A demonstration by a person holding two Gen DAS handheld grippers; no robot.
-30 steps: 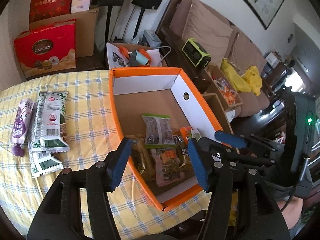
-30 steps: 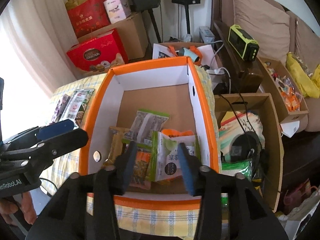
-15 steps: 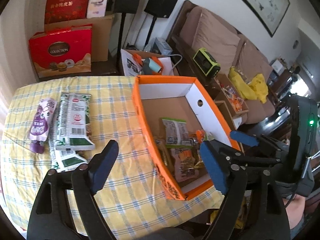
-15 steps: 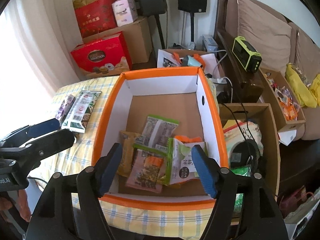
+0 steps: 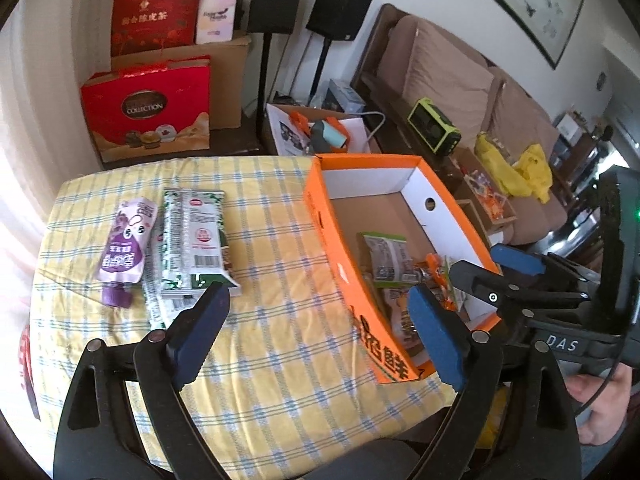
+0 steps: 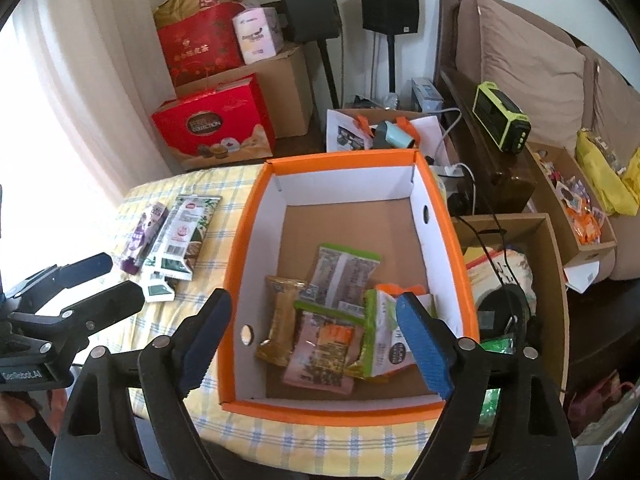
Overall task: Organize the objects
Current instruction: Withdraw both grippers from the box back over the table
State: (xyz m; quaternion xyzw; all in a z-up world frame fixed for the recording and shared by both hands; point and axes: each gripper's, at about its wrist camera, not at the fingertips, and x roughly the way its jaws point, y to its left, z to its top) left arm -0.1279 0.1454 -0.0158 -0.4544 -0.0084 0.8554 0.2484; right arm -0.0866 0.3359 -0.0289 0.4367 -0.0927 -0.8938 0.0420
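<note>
An orange cardboard box (image 5: 448, 196) (image 6: 444, 208) stands on the yellow checked tablecloth (image 5: 272, 240) and holds several snack packets (image 6: 344, 276). Left of it lie a purple drink pouch (image 5: 124, 244) (image 6: 142, 232) and green-and-white packets (image 5: 196, 240) (image 6: 184, 236). My left gripper (image 5: 316, 332) is open and empty, held above the cloth between the packets and the box. My right gripper (image 6: 312, 340) is open and empty, above the box's near end. The right gripper also shows in the left wrist view (image 5: 500, 268), and the left gripper in the right wrist view (image 6: 100, 280).
Red gift boxes (image 5: 148, 108) and cardboard cartons stand behind the table. Two speakers on stands (image 6: 388, 4), a brown sofa (image 6: 528, 72) and open cartons of clutter (image 6: 516, 280) are to the right of the table.
Both grippers have opened wide and drawn back and up. The left view has swung left from the box to the cloth and the packets.
</note>
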